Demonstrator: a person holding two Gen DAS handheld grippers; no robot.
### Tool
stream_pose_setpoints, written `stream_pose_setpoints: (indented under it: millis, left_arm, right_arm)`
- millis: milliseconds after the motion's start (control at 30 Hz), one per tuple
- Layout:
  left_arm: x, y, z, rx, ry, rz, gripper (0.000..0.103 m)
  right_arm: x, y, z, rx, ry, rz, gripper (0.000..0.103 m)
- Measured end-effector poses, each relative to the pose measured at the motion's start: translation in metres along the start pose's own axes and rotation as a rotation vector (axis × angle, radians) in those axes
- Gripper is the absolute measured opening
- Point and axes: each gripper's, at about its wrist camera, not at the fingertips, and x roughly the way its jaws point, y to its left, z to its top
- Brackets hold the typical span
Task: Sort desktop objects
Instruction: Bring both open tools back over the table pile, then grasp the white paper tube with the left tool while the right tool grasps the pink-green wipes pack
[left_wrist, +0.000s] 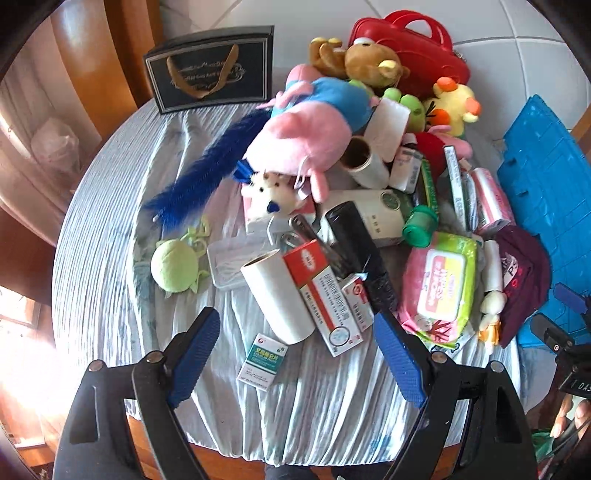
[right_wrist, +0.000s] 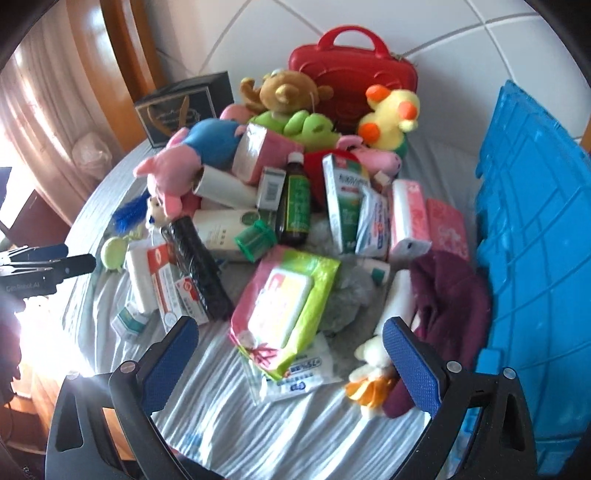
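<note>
A heap of objects lies on a round table with a pale striped cloth (left_wrist: 110, 258). It holds plush toys, a pink pig (left_wrist: 306, 136), a brown bear (left_wrist: 369, 59), a yellow duck (right_wrist: 391, 114); medicine boxes (left_wrist: 325, 291), a white roll (left_wrist: 277, 295), a wet-wipes pack (left_wrist: 439, 288) (right_wrist: 288, 306), a dark bottle (right_wrist: 295, 203). My left gripper (left_wrist: 295, 354) is open and empty above the near edge, over a small green-white box (left_wrist: 264, 360). My right gripper (right_wrist: 291, 365) is open and empty, above the wipes pack.
A red case (right_wrist: 351, 81) and a black gift bag (left_wrist: 210, 70) stand at the back. A blue crate (right_wrist: 535, 240) stands at the right edge. A maroon cloth (right_wrist: 450, 302) lies beside it. A wooden chair (left_wrist: 92, 74) is behind left.
</note>
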Motion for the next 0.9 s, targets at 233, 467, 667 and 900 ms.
stream_pose_setpoints:
  millis: [233,467,667,900]
  left_arm:
    - [0.057,0.029,-0.013,-0.048,0.045,0.001,0.085]
    - [0.103,0.042,-0.010,-0.124,0.073,-0.076,0.083]
    - [0.123,0.039,-0.007,-0.117,0.080,-0.079,0.078]
    - [0.135,0.034,-0.003,-0.102,0.086,-0.087,0.063]
  right_arm:
    - [0.044,0.013,-0.019,0.041,0.100,-0.040,0.102]
    - [0.064,0.012,-0.027,0.085,0.158,-0.081,0.102]
    - [0.081,0.012,-0.035,0.105,0.191,-0.107,0.102]
    - [0.110,0.001,-0.036,0.193,0.225,-0.127,0.102]
